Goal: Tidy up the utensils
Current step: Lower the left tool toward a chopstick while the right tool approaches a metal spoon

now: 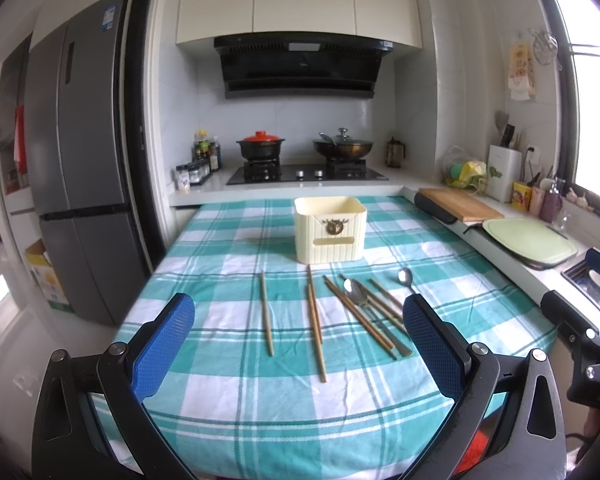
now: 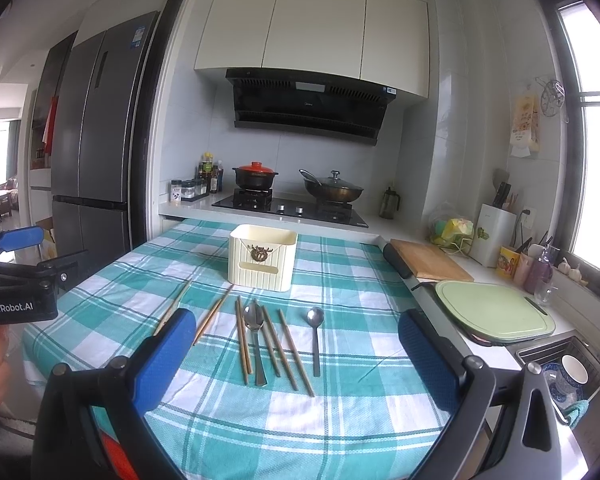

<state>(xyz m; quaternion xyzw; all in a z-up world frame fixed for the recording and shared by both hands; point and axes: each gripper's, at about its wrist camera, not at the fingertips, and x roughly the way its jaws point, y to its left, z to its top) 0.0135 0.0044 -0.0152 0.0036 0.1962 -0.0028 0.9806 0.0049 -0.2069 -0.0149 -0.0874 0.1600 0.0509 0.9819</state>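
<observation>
So both grippers hover at the near edge of the checked-cloth surface (image 2: 340, 420), jaws spread wide, nothing held. The brown wooden chopsticks (image 2: 288, 350) and two steel spoons (image 2: 315, 332) lie lengthwise ahead, pointing at the cream ribbed plastic holder box (image 2: 262, 260). Right gripper (image 2: 292, 344) looks nearer the main cluster, left gripper (image 1: 298, 326) nearer the stray sticks.

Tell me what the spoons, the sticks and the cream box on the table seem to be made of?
Spoons: likely stainless steel, grey and shiny with reflections. Chopsticks: probably wood or bamboo, matte brown. Cream box: looks like moulded plastic, with ribbed walls and a brassy emblem on its front. Nothing is certain from looks alone.
</observation>
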